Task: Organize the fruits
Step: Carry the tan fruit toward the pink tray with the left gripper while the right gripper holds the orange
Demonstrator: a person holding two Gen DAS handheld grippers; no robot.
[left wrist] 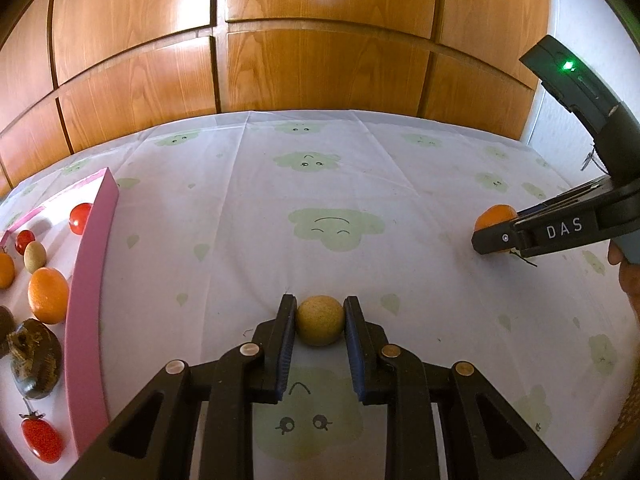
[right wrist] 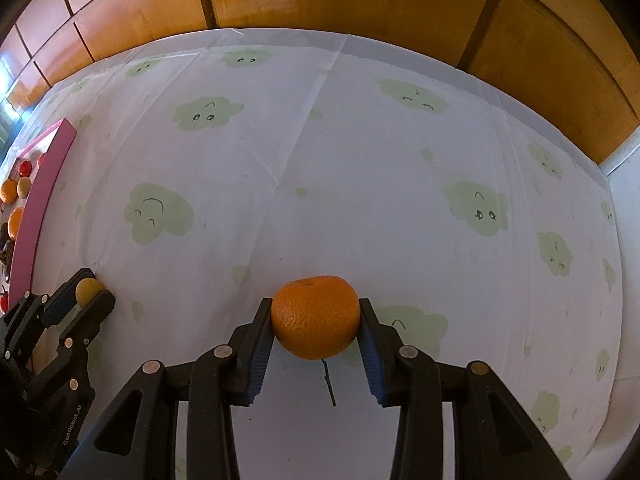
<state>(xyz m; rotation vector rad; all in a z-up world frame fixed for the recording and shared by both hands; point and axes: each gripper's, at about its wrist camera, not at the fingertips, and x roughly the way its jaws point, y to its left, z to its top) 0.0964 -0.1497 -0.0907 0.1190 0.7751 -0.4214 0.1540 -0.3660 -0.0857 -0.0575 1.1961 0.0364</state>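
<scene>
My left gripper [left wrist: 320, 308] is shut on a small tan round fruit [left wrist: 320, 320] low over the cloth. It also shows at the left of the right wrist view [right wrist: 90, 290], the tan fruit [right wrist: 86, 289] between its fingers. My right gripper [right wrist: 316, 308] is shut on an orange mandarin [right wrist: 316, 316] resting on the cloth. In the left wrist view the right gripper [left wrist: 494, 236] is at the far right with the mandarin [left wrist: 494, 216] behind its finger. A pink-walled tray [left wrist: 86, 280] at the left holds oranges [left wrist: 48, 294], red tomatoes [left wrist: 80, 218] and other fruit.
A white tablecloth [right wrist: 320, 160] with green cloud faces covers the table. Wooden cabinet doors [left wrist: 320, 40] stand behind the far edge. A dark fruit [left wrist: 36, 360] and a red tomato [left wrist: 42, 438] lie in the tray's near part. The pink tray wall [right wrist: 36, 204] shows at far left.
</scene>
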